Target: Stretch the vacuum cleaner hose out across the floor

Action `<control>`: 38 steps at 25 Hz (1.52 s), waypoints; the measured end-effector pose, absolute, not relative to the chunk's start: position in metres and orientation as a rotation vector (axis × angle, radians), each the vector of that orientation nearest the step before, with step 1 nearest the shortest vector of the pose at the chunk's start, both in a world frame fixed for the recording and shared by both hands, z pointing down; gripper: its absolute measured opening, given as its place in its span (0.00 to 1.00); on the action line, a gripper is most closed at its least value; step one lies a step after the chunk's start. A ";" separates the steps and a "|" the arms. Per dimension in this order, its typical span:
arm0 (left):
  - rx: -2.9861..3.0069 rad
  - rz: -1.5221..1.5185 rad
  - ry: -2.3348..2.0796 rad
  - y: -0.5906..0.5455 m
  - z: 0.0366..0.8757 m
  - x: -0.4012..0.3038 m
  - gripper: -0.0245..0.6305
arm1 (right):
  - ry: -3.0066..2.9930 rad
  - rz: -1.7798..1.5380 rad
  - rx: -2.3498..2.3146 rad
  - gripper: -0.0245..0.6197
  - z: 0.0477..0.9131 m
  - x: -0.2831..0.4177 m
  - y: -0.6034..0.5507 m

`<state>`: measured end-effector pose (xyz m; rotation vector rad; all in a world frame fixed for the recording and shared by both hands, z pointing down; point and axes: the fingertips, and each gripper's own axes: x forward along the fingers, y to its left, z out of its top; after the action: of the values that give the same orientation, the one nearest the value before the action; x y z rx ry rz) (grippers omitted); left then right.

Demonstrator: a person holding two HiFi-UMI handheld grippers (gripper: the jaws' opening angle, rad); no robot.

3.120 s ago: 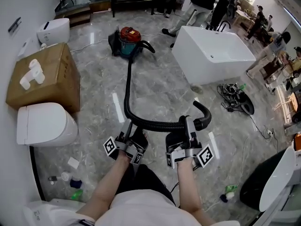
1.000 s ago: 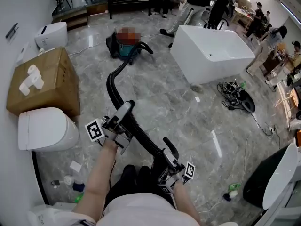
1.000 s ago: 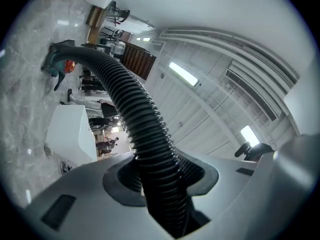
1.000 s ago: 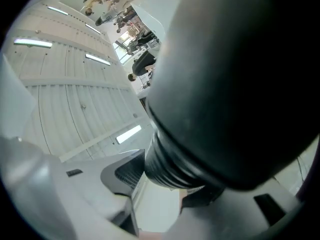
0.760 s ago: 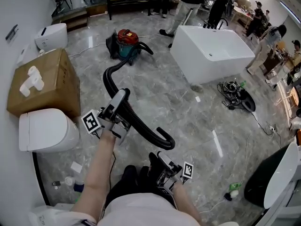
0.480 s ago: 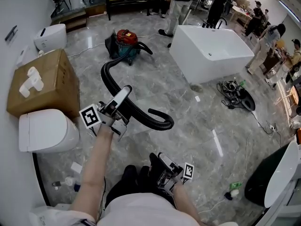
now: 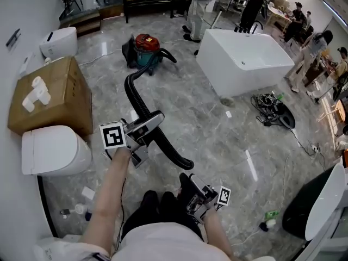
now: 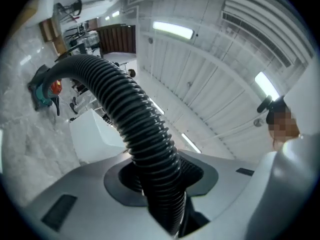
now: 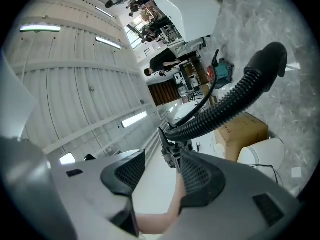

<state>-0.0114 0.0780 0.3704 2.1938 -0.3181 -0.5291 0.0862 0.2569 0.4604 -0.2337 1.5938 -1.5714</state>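
The black ribbed hose (image 7: 136, 99) runs from the red and teal vacuum cleaner (image 7: 145, 47) across the marble floor and up into my left gripper (image 7: 154, 121). That gripper is shut on the hose (image 8: 135, 129), which fills the gap between its jaws in the left gripper view, where my left gripper (image 8: 160, 181) points upward. Past the grip the hose curves down to its free end (image 7: 185, 163), hanging near my legs. My right gripper (image 7: 186, 182) sits low beside the free end, open and empty. In the right gripper view, the right gripper (image 9: 157, 176) looks at the hose end (image 9: 267, 61) beyond its jaws.
A cardboard box (image 7: 51, 91) and a white toilet (image 7: 51, 148) stand at the left. A white bathtub (image 7: 244, 58) stands at the back right, with a cable bundle (image 7: 272, 116) on the floor near it. Small litter (image 7: 81, 205) lies bottom left. People stand at the back.
My right gripper let go of the hose end and dropped back toward my body. My left gripper rolled and swung the hose, so its free end now points down toward my legs.
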 end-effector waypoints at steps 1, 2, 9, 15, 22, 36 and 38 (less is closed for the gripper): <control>2.224 -0.459 -0.321 0.082 0.378 -0.006 0.28 | 1.594 -1.572 -0.235 0.36 0.461 0.086 0.257; 2.263 -0.382 -0.327 0.086 0.386 -0.002 0.28 | 1.594 -1.573 -0.235 0.36 0.462 0.086 0.257; 2.466 0.003 -0.381 0.101 0.421 0.017 0.28 | 1.589 -1.578 -0.237 0.36 0.464 0.087 0.256; 2.547 0.258 -0.357 0.111 0.438 0.028 0.28 | 1.587 -1.579 -0.244 0.36 0.461 0.093 0.252; 2.722 0.735 -0.331 0.135 0.477 0.039 0.29 | 1.591 -1.568 -0.248 0.36 0.463 0.098 0.250; 2.877 1.531 -0.257 0.153 0.536 0.032 0.29 | 1.564 -1.533 -0.280 0.36 0.464 0.115 0.248; 2.862 1.568 -0.249 0.155 0.542 0.030 0.29 | 1.562 -1.529 -0.282 0.36 0.464 0.117 0.247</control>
<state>0.0303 0.1549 0.5420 2.8624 -0.2488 1.5679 0.1166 0.2466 0.4638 -0.2816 1.5624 -1.5287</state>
